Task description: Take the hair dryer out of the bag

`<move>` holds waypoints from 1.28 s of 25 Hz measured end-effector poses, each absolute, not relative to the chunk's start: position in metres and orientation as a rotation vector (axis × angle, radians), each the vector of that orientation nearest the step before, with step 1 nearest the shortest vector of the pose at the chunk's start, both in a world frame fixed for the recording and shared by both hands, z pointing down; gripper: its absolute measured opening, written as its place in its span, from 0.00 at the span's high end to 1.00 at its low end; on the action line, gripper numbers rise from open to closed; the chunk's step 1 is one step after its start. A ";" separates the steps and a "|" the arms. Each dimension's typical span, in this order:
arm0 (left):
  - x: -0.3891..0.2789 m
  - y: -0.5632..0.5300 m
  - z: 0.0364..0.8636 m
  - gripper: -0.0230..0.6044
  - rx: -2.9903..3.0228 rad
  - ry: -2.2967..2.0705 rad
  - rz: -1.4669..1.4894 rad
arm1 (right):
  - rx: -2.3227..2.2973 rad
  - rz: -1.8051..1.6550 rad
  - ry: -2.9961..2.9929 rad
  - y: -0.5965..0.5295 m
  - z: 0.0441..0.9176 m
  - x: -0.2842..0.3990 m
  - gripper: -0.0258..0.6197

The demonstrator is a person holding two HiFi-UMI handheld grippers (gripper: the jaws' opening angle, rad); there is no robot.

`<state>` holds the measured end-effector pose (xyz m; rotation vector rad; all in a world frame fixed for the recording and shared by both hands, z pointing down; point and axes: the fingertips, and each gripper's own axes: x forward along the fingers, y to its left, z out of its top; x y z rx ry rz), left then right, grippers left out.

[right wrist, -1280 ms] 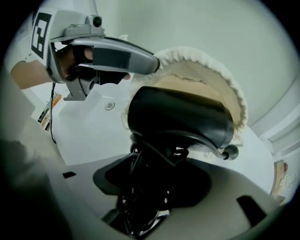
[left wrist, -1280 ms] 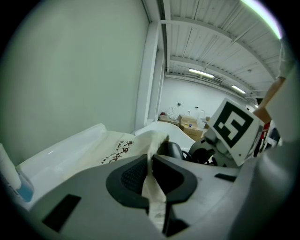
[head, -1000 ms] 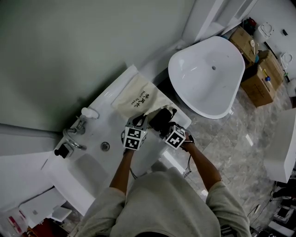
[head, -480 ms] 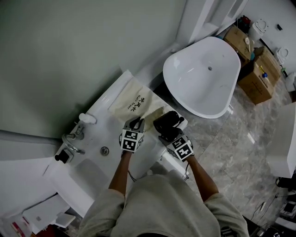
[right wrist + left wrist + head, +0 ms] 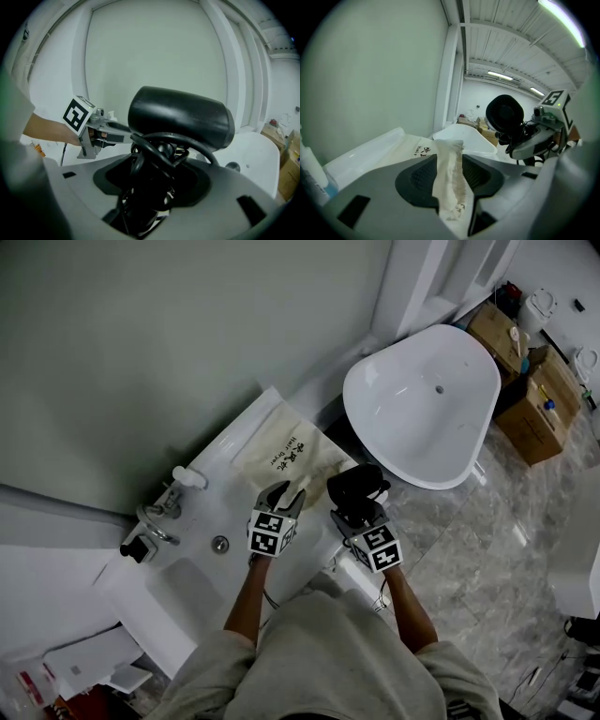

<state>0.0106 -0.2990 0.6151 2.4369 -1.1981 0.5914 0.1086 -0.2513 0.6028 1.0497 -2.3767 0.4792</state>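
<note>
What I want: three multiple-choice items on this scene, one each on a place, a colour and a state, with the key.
1. Where does the bag lie?
A) in the bathtub
B) on the counter
C) on the floor

2. What colour is the hair dryer?
A) white
B) red
C) black

3. How is the hair dryer now?
A) inside the bag
B) clamped in the right gripper jaws, out of the bag
C) lying in the bathtub

Key:
1 B: it lies flat on the white counter.
2 C: its body is black.
3 B: the jaws clamp it, clear of the bag.
</note>
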 end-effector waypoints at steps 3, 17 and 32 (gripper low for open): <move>-0.004 -0.296 0.594 0.74 2.440 -1.274 0.543 | 1.060 0.416 -2.405 -0.256 0.589 0.105 0.59; -0.084 -0.274 0.522 0.93 2.367 -1.632 0.345 | 1.081 0.199 -2.550 -0.283 0.517 0.079 0.59; -0.088 -0.261 0.477 0.93 2.400 -1.773 0.263 | 1.072 0.037 -2.596 -0.276 0.478 0.071 0.59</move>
